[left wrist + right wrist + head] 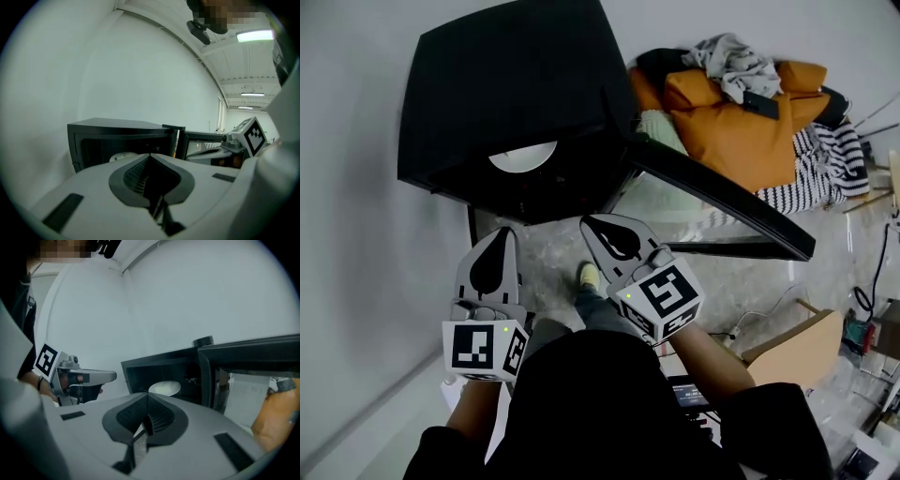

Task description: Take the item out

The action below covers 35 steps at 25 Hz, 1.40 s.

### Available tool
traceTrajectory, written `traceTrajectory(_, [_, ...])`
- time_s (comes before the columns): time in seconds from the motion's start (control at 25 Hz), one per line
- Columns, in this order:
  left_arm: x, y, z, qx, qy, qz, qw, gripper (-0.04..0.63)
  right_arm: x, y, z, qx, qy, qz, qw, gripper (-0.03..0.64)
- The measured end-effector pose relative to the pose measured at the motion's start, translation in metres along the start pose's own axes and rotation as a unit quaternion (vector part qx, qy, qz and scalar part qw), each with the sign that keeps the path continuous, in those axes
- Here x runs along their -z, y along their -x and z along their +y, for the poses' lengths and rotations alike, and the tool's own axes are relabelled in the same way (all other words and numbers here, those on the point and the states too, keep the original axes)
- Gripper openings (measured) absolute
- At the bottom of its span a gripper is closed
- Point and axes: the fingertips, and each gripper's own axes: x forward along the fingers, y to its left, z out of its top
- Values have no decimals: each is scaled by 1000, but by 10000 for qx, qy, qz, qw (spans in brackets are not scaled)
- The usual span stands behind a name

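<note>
White plate (523,157) low inside open black microwave (506,84), clear of both grippers. Left hand-held gripper (500,234) before cavity, jaws together, nothing between. Right hand-held gripper (587,223) just beside it, jaws together, nothing between. Microwave door (722,202) swung open at right.

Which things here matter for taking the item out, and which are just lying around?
For the job: black oven, its open door, white dish inside, left tool and right tool, both shut and empty.

Lying about: orange cushions, grey garment, striped cloth, cardboard box.
</note>
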Motion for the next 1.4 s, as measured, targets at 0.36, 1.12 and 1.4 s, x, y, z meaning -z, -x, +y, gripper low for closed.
traceTrajectory(0.36, [-6, -1, 9, -254, 44, -37, 9997, 5, 8, -30, -9, -148, -337, 111, 9993, 5])
traceTrajectory(1.12, [14, -15, 72, -2, 165, 176, 9997, 5, 23, -111, -27, 382, -1479, 110, 9882, 72])
traceTrajectory(1.4, [14, -13, 91, 4, 117, 253, 9996, 5, 39, -141, -42, 528, -2727, -78, 9606, 143])
